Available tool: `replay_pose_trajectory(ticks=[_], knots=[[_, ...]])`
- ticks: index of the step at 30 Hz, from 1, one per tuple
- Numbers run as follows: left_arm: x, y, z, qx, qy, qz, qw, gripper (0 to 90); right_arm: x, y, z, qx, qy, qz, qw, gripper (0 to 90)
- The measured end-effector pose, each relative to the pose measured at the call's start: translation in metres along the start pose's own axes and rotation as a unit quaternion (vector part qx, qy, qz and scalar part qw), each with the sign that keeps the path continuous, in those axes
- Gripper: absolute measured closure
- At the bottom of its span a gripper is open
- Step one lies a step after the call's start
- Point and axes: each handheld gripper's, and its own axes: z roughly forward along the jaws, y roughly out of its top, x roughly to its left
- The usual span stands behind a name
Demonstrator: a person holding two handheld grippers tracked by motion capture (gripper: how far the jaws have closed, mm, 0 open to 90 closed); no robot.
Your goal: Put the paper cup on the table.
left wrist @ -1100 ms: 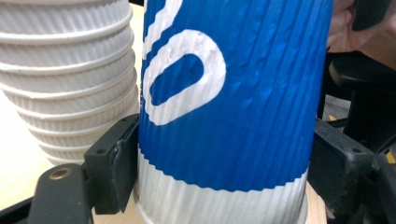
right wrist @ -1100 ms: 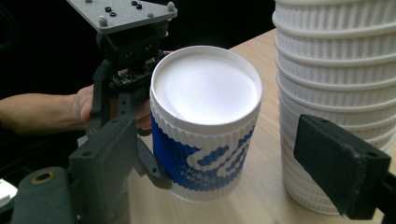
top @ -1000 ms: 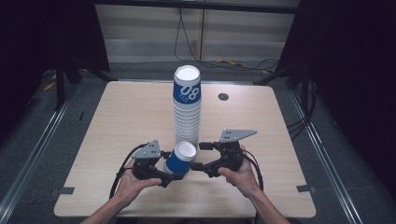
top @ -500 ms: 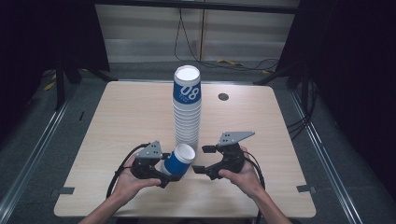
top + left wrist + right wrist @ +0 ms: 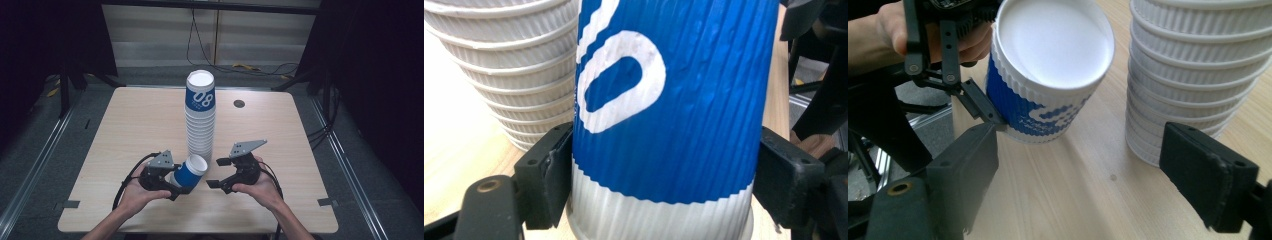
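A blue paper cup (image 5: 192,172) with white figures and a white ribbed foot lies tilted, its open mouth up and to the right. My left gripper (image 5: 176,181) is shut on it; in the left gripper view both pads press the blue paper cup (image 5: 669,100) near its base. A tall stack of white ribbed cups (image 5: 200,125), topped by a blue one, stands just behind. My right gripper (image 5: 218,173) is to the right of the cup, apart from it. Its jaws have just been closing a little and are still open, with bare table between them (image 5: 1098,185).
The light wooden table (image 5: 125,125) has a small dark round hole (image 5: 239,103) at the back right. The front edge is close under the person's hands. Black cables run over the floor behind the table.
The right gripper's jaws stand a little narrower than before. The cup, the left gripper and the stack have kept their places.
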Motion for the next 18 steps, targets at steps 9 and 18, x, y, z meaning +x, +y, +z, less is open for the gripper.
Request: replay_pose_trajectory(ticks=[9,18], knots=[[0.002,0.002,-0.001,0.014,-0.001,0.004,0.9999,20.6,0.001,0.003,0.005,0.028,0.012,-0.012,0.9995,16.4],[-0.011,0.009,0.004,0.059,-0.015,0.047,0.9970,20.7,0.012,0.003,0.011,0.071,0.021,-0.040,0.9965,17.8]])
